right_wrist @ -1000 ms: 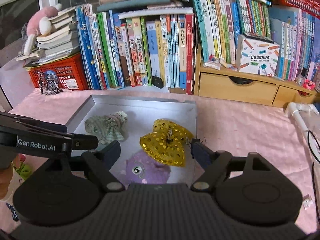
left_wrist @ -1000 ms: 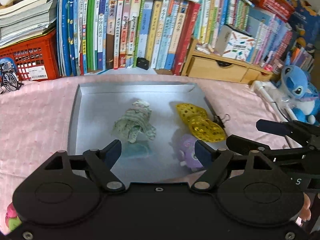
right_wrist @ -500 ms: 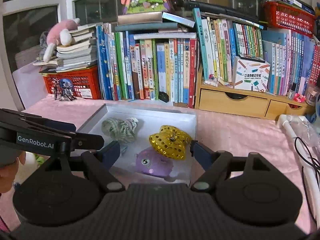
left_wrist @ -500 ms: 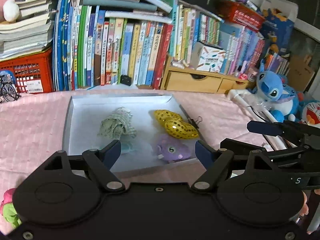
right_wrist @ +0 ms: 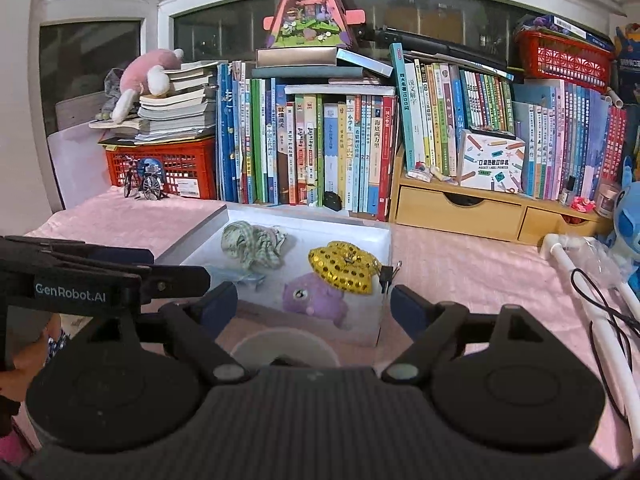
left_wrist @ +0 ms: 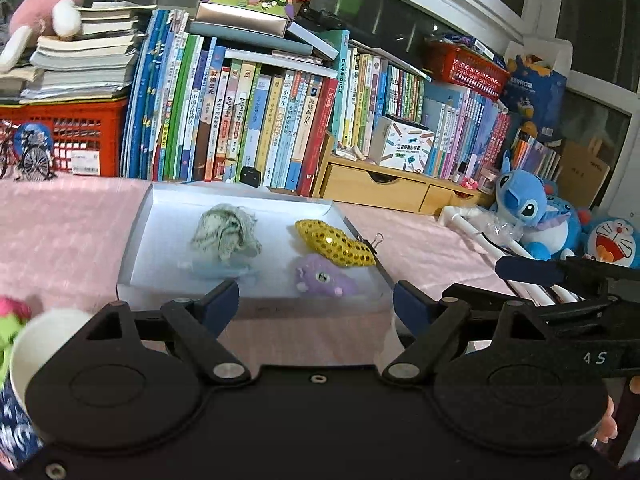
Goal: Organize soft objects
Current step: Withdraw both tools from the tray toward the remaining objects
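A shallow grey tray [left_wrist: 136,232] [right_wrist: 196,236] lies on the pink tablecloth. In it lie a crumpled green checked cloth [left_wrist: 226,232] [right_wrist: 252,244], a yellow sequined pouch [left_wrist: 334,242] [right_wrist: 346,266] and a purple plush toy [left_wrist: 324,276] [right_wrist: 314,298]. A pale blue scrap [left_wrist: 216,268] lies in front of the cloth. My left gripper [left_wrist: 316,304] is open and empty, held short of the tray's near edge. My right gripper [right_wrist: 312,304] is open and empty, also short of the tray.
A white paper cup [right_wrist: 286,348] [left_wrist: 44,344] stands close under the grippers. A row of books [left_wrist: 248,120], a red crate [left_wrist: 68,136] and wooden drawers [left_wrist: 384,192] line the back. Blue plush toys [left_wrist: 528,212] and a white tube [left_wrist: 492,240] lie right. A binder clip [right_wrist: 388,274] sits on the tray's right edge.
Both grippers have pulled back and risen away from the tray, which now looks smaller and farther. The paper cup has come into view. Both stay open.
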### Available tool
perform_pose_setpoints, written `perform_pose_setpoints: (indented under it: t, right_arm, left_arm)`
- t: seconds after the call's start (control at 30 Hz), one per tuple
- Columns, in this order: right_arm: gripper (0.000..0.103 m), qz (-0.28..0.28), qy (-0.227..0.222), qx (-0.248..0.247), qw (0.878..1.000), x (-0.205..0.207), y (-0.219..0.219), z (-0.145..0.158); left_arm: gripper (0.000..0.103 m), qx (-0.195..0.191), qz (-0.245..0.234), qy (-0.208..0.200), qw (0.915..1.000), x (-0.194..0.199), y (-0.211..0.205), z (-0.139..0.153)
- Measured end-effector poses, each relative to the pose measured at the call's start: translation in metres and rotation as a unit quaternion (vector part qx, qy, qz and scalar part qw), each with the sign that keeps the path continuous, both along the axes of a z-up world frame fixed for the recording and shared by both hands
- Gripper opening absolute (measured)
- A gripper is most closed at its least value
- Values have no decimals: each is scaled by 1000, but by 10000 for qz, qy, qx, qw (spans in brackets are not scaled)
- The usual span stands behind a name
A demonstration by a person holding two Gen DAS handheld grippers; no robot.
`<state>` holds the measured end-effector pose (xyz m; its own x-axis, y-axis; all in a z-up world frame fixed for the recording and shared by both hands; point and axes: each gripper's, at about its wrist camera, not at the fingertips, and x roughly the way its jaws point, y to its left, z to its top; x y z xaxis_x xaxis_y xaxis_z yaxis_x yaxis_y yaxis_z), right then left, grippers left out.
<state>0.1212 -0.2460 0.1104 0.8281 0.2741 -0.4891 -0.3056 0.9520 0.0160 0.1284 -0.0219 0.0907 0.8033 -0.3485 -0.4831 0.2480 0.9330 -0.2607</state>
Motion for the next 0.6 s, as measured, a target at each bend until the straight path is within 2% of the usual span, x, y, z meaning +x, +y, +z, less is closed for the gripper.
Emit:
perform_pose_setpoints:
  t: [0.27,0.5,0.6]
  right_arm:
    - [91,-83,-114,47,9999,-26,-4,-16]
    - [92,-349,-246,79,9991,-47,-15,-29]
    - [92,-516,-271,82,9983,-53,-22,-35]
  left_arm:
    - [86,16,245,-326,9992,-33,6,-12]
    - [86,407,541,-808,9944,-56,12,-15]
    - [82,481,595,-933,9927,-67,12,-23]
